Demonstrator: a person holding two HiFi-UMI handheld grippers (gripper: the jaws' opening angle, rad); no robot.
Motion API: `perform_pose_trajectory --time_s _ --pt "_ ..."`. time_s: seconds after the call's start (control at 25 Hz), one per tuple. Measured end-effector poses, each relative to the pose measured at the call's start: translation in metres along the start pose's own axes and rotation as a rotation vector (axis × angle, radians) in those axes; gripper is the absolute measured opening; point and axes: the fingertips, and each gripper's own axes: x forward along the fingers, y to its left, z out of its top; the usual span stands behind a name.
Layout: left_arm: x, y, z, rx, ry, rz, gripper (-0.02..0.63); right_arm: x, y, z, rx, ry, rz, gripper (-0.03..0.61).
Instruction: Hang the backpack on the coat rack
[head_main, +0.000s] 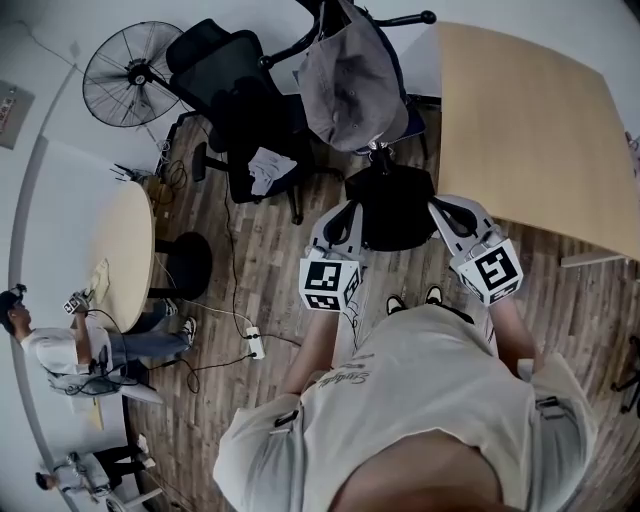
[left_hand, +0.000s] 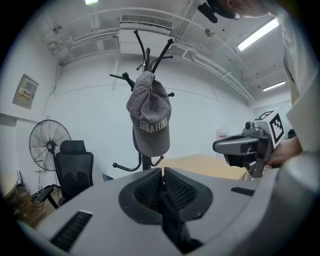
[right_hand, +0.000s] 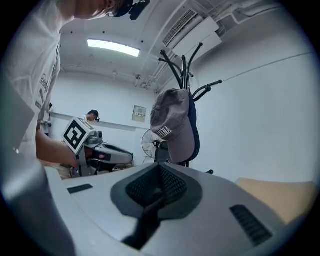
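Near the middle of the room, just on the near side of the coat rack (left_hand: 147, 57): black backpack (head_main: 390, 205). Hangs between the two tools, beyond the person's shoes (head_main: 395, 303), close against the rack's pole. Not yet on a hook.

Left tool (left_hand: 162, 179): clenched, pad against pad, on a dark strap trailing down from the pads toward the camera. Points about level at the rack. Flanks the backpack's left side in the head view, marker cube near the person, jaw end far.

Right tool (right_hand: 160, 175): clenched the same way, gripping a dark strap dropping away below the pads. Flanks the backpack's right side, just beside it. Appears at the right edge of the left gripper view too, marker cube on top.

High on the rack: grey cap (left_hand: 148, 120) with white lettering, brim pointing down, draped over an upper hook. Hides a stretch of the pole. Behind it, something dark blue, too covered to name.

Far left: standing fan (head_main: 130, 75) and black office chair (head_main: 235, 110), white cloth (head_main: 268, 170) on the seat. Right of the rack: pale wooden surface (head_main: 530, 130), near corner reaching toward the right tool. Left: round wooden surface (head_main: 125, 255) on a dark foot, with two people (head_main: 55, 345) by the left edge. On the plank floor (head_main: 270, 250) between, white power strip (head_main: 255, 343) with cables. Overhead: ceiling light strips (left_hand: 257, 34) and an air-conditioning unit (left_hand: 146, 21) on the far wall.
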Motion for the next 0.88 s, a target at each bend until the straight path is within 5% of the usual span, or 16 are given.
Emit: perform_pose_trajectory --time_s 0.88 --pt "0.0 0.011 -0.006 -0.024 0.015 0.04 0.023 0.013 -0.008 -0.008 0.047 -0.016 0.049 -0.006"
